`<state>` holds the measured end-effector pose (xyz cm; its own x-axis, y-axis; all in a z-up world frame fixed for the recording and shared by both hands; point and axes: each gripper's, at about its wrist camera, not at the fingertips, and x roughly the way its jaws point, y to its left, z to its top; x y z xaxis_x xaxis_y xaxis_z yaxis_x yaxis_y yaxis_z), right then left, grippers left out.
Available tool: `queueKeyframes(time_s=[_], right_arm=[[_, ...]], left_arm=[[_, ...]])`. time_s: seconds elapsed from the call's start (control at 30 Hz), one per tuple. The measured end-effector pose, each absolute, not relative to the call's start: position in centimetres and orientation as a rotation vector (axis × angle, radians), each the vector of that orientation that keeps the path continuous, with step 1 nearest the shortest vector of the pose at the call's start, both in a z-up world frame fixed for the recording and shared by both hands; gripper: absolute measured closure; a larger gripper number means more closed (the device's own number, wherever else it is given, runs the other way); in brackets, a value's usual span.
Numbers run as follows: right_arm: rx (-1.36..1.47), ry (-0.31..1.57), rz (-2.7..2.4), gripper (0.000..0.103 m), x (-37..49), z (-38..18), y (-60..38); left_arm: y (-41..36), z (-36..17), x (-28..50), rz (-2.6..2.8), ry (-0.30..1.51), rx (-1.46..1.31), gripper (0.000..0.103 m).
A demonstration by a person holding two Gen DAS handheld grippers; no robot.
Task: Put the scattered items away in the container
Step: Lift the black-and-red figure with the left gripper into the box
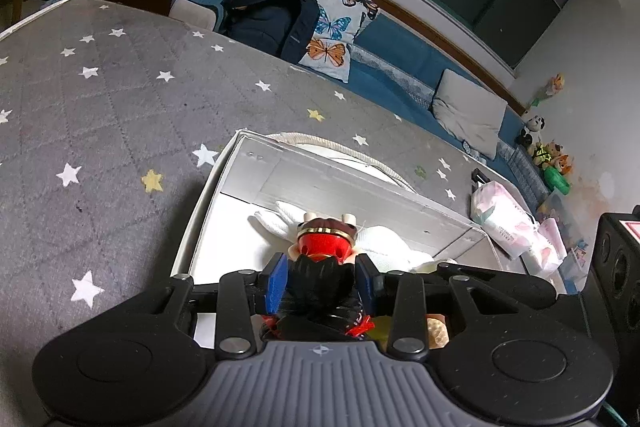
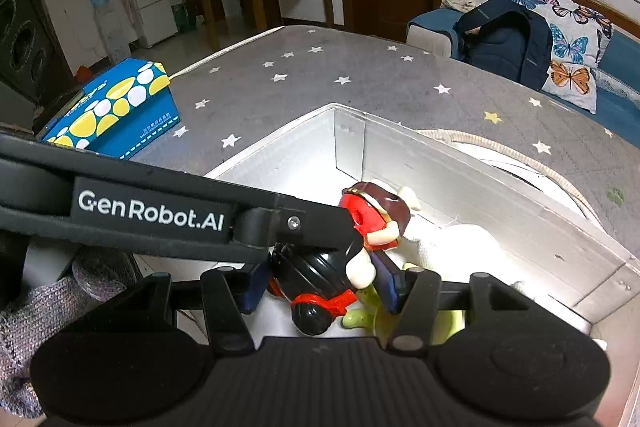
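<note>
Both grippers crowd the near edge of the scene, their ribbed grey housings and black linkages hiding the near wall of the white cardboard box [image 1: 208, 195] and much of what lies on its floor. Between the blue pads of the left gripper [image 1: 321, 281] sits a glossy plastic toy figure with a red face, black body and brown-and-gold headpiece [image 1: 324, 243]; the pads press its black body from both sides. From the right wrist view, the right gripper [image 2: 320, 285] closes at a middling width on the same figure's lower body, above the box floor. Under it, a yellow-green plastic toy [image 2: 360, 315] is only partly visible and hard to identify. White soft fabric [image 1: 384, 239] lies deeper in the box. A grey knitted sleeve [image 2: 36, 311] is cut off at the left edge. Outside, a grey quilted star-patterned cover [image 1: 100, 99] spreads out, bearing a blue-and-yellow tissue box [image 2: 120, 107].
</note>
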<state>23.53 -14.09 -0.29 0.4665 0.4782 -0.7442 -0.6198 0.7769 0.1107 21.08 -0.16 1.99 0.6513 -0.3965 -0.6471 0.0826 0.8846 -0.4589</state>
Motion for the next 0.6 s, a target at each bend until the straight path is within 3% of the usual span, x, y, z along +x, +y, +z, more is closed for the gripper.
queueKeyframes(time_s=[0.6], right_arm=[[-0.200, 0.878, 0.677, 0.047, 23.98, -0.61, -14.00]], left_arm=[[-0.51, 1.67, 21.28, -0.280, 0.832, -0.384, 0.064]])
